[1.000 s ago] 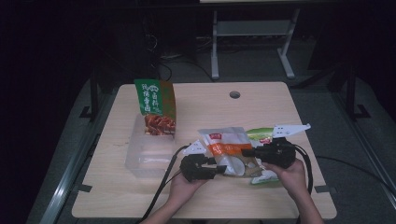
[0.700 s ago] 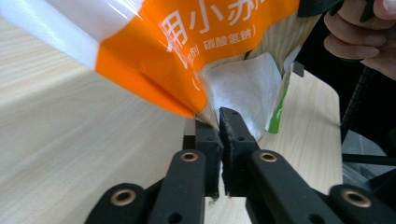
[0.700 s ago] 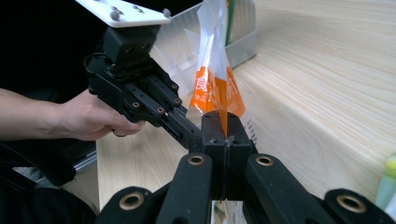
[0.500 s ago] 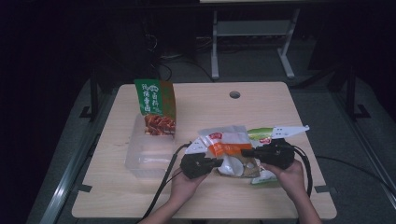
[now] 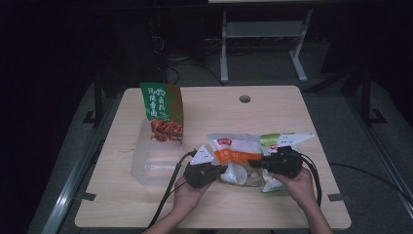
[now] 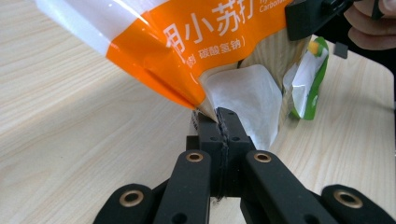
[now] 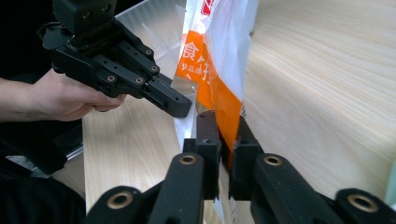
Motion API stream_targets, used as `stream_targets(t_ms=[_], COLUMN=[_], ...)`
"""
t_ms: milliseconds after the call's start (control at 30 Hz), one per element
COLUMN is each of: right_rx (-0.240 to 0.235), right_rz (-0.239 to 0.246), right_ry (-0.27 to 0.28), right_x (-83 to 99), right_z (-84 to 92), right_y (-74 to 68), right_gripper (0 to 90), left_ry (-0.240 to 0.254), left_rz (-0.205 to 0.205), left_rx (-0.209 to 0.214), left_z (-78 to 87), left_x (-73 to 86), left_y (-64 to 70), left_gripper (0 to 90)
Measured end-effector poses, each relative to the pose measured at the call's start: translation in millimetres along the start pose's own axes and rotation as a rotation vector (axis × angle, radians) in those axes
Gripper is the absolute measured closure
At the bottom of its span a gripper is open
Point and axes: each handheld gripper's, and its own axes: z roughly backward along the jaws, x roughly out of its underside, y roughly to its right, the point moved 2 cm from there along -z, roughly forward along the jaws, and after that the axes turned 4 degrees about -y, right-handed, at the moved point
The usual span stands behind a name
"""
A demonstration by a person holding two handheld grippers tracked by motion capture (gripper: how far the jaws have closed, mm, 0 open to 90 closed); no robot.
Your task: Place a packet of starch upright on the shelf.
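An orange-and-white plastic pouch with printed lettering [image 5: 234,148] is held up over the front middle of the pale wooden table [image 5: 292,112], between the two hand-held black grippers. The left gripper [image 6: 219,122] is closed tight on the pouch's lower corner, the film being pinched flat between its pads. In the right gripper view, the right gripper [image 7: 223,135] is seen with the orange edge of the pouch set between its two pads; its jaws have just been opening slightly, yet the film is still met by the pads, so the pouch is gripped from both ends. A green-and-white sachet [image 5: 272,141] is seen on the table just behind and under the right gripper, partly hidden by it. Towards the table's left, a clear plastic tray [image 5: 151,163] is placed near the left gripper, and a green snack bag with a red food picture [image 5: 163,112] is stood upright at the tray's far end
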Motion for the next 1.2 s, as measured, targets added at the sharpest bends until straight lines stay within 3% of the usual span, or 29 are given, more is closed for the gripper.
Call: stream_targets(t_ms=[167, 333, 400, 567, 733, 967, 1200], right_rx=[-0.002, 0.007, 0.008, -0.004, -0.001, 0.014, 0.031], right_rz=[0.004, 0.024, 0.031, 0.026, 0.035, 0.041, 0.050], right_ry=[-0.060, -0.088, -0.087, -0.068, -0.044, -0.031, -0.034], right_x=[-1.1, -3.4, -3.4, -2.6, -8.8, -17.6, -33.7], right_z=[-12.5, -20.4, -20.3, -18.4, -14.9, -9.7, -9.6], right_y=[-1.9, -5.9, -6.7, -9.3, -15.2, -19.1, -23.9], right_gripper=[78.9, 87.7, 89.7, 90.0, 90.0, 90.0, 90.0], left_ry=[-0.005, -0.008, -0.007, -0.011, -0.004, -0.015, -0.015], left_rz=[-0.022, -0.023, -0.023, -0.044, -0.062, -0.122, -0.116], left_rx=[-0.002, 0.002, 0.009, -0.012, -0.038, -0.048, -0.032], left_z=[1.5, 2.9, 5.2, 16.0, 30.5, 53.4, 64.1], left_x=[0.4, 3.3, 5.1, 9.0, 13.4, 23.4, 38.0], left_y=[2.0, 2.0, 2.0, 4.6, 9.7, 21.0, 27.8], left_gripper=[90.0, 88.7, 86.5, 71.2, 62.0, 58.8, 50.1])
